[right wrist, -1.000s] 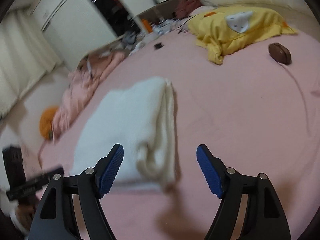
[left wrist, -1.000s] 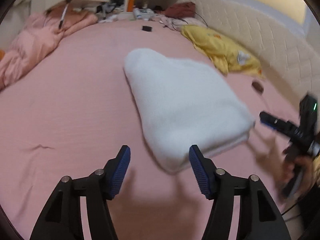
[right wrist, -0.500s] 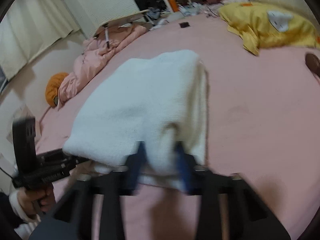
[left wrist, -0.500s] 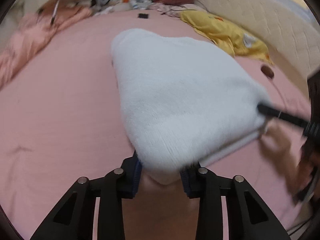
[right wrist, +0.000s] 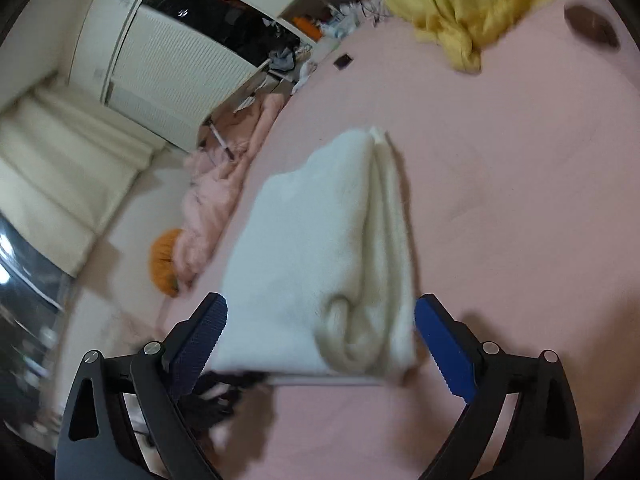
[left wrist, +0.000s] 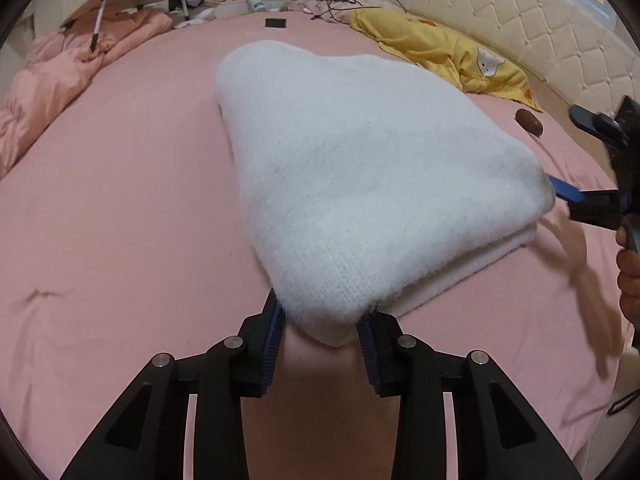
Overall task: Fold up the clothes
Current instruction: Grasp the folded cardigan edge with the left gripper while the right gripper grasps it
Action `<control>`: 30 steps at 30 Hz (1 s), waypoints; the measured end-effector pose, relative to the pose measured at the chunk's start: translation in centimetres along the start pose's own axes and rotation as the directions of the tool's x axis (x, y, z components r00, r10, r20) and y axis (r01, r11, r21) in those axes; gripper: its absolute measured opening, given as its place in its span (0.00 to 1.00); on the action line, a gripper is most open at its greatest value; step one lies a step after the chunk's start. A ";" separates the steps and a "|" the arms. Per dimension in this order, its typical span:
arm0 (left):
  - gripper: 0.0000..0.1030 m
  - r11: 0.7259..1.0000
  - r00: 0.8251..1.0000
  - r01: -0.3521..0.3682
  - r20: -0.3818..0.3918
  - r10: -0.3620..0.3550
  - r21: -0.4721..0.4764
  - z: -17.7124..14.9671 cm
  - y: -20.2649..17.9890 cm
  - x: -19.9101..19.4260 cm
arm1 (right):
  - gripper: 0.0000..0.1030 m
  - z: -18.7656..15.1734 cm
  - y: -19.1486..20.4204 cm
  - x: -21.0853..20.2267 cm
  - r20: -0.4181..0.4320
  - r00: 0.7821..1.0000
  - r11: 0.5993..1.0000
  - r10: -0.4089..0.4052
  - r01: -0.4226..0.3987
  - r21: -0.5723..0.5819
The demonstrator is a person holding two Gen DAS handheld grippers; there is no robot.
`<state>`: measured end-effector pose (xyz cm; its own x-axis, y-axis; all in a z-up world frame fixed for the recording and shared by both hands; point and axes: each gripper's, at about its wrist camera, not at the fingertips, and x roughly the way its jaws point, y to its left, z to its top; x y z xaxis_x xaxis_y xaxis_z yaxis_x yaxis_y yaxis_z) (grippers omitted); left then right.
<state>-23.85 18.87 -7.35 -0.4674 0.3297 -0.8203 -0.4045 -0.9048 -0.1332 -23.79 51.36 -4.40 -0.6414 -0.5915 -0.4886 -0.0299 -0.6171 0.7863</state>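
Observation:
A folded white fluffy garment lies on the pink bed sheet. My left gripper is shut on its near corner, blue pads pressed into the fleece from both sides. In the right wrist view the same garment shows its folded layers end-on. My right gripper straddles that end with jaws opening wide, and the pads stand clear of the fabric. In the left wrist view one blue finger of the right gripper touches the garment's far right edge.
A yellow blanket lies by the quilted headboard. A pink duvet is heaped at the bed's left. A small brown object and a black one rest on the sheet. A person's hand shows at the right edge.
My left gripper came down and shut on the garment's near corner. My right gripper pinched the opposite end half a second ago, then opened wide, rolled and drew back.

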 end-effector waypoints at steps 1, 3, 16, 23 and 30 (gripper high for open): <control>0.33 1.000 1.000 0.000 0.000 0.000 -0.007 0.0 0.0 0.0 | 0.91 0.5 -0.1 0.6 -0.013 1.000 1.000 0.015 -0.015 0.009; 0.33 1.000 1.000 0.000 0.001 0.000 -0.020 -0.1 -0.1 0.1 | 0.79 1.3 -0.2 1.8 -0.036 0.998 0.999 0.043 -0.043 0.022; 0.37 0.999 1.000 0.013 -0.008 -0.013 -0.036 -0.2 0.5 0.7 | 0.23 0.8 -3.4 3.2 -0.034 0.964 0.927 0.265 -0.245 0.283; 0.38 1.000 1.000 -0.019 -0.015 0.019 0.019 -0.1 0.0 0.1 | 0.42 -0.8 -4.0 1.3 0.064 0.977 0.931 0.202 -0.212 0.296; 0.36 1.000 1.000 -0.027 -0.003 0.027 0.000 0.3 0.1 0.2 | 0.42 -1.8 -2.5 3.1 -0.104 0.984 0.970 0.145 -0.120 0.214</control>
<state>-24.21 18.94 -7.30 -0.4761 0.3046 -0.8249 -0.3917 -0.9134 -0.1112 -24.36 50.08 -8.55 -0.5556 -0.7253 -0.4066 -0.1160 -0.4165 0.9017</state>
